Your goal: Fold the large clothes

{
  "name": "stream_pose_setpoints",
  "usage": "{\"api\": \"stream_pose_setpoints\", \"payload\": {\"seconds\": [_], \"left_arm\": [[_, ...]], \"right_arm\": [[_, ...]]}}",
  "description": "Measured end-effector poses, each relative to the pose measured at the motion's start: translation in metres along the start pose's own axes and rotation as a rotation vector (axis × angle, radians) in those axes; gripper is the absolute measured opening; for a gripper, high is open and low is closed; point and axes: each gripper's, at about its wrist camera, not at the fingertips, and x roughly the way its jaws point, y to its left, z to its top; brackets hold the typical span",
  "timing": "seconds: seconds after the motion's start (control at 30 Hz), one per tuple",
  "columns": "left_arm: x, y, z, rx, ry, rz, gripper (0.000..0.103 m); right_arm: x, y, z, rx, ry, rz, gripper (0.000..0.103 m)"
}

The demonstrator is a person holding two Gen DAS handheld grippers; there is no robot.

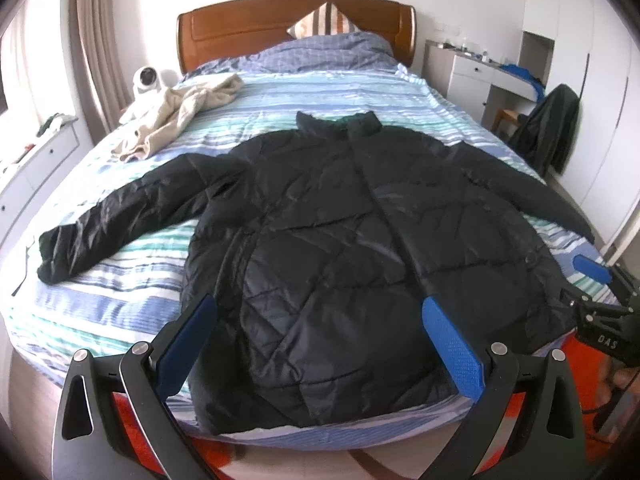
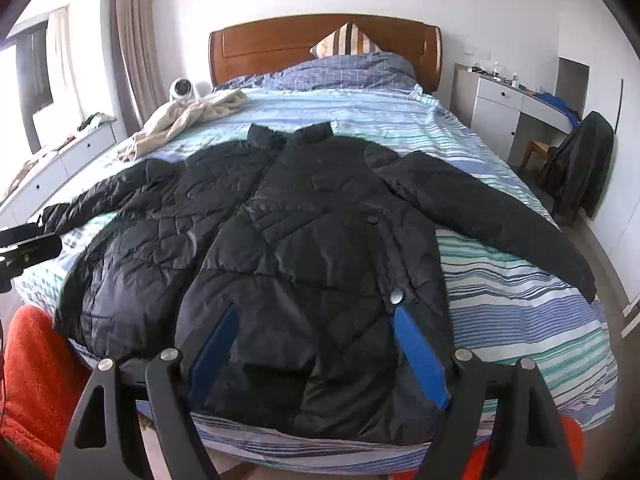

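Left wrist view: black quilted jacket [image 1: 332, 240] spread flat, front side up, on the striped bed [image 1: 120, 304], hem at the foot edge, collar toward the headboard [image 1: 280, 24]. Both sleeves stretched out sideways, the one cuff near the left edge of the bed, the other reaching to the right edge. Left gripper [image 1: 318, 332] hovering above the hem, fingers [image 1: 452, 348] spread wide apart and grasping nothing. Right gripper [image 2: 316, 344] likewise over the hem, more toward the right side of the bed, fingers [image 2: 420, 360] released and empty.

Judged step: the very beginning, jacket laid out but no fold made yet. Probably next: to lower each gripper to a sleeve or to a side of the body, then to pinch the cloth and bring it over the middle line. Padded, slippery fabric, so a deep bite on a seam or cuff seems wise, otherwise likely to slide out. Both sides to be lifted evenly, to keep the hem straight.

Also on the bed: cream garment [image 1: 180, 112] crumpled near the far left corner, well apart from the jacket, and a striped pillow [image 1: 324, 20] at the headboard.
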Motion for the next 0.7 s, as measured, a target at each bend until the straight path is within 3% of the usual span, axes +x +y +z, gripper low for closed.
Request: {"api": "stream_pose_setpoints", "payload": {"seconds": [0.17, 0.33, 0.47, 0.6, 0.7], "left_arm": [[0.003, -0.005, 0.003, 0.019, -0.002, 0.000, 0.102], [0.001, -0.003, 0.006, 0.007, -0.015, -0.003, 0.102], [0.006, -0.001, 0.005, 0.008, 0.006, 0.020, 0.102], [0.003, 0.002, 0.006, -0.003, 0.001, 0.023, 0.102], [0.004, 0.002, 0.006, -0.006, 0.000, 0.040, 0.102]], "right_arm": [[0.007, -0.010, 0.001, 0.038, 0.045, 0.046, 0.082], [-0.006, -0.030, 0.006, 0.142, -0.033, 0.121, 0.082], [-0.007, -0.062, 0.016, 0.165, -0.069, 0.035, 0.082], [-0.009, -0.148, 0.035, 0.287, -0.168, -0.079, 0.082], [0.005, -0.238, 0.032, 0.492, -0.187, -0.163, 0.082]]}}
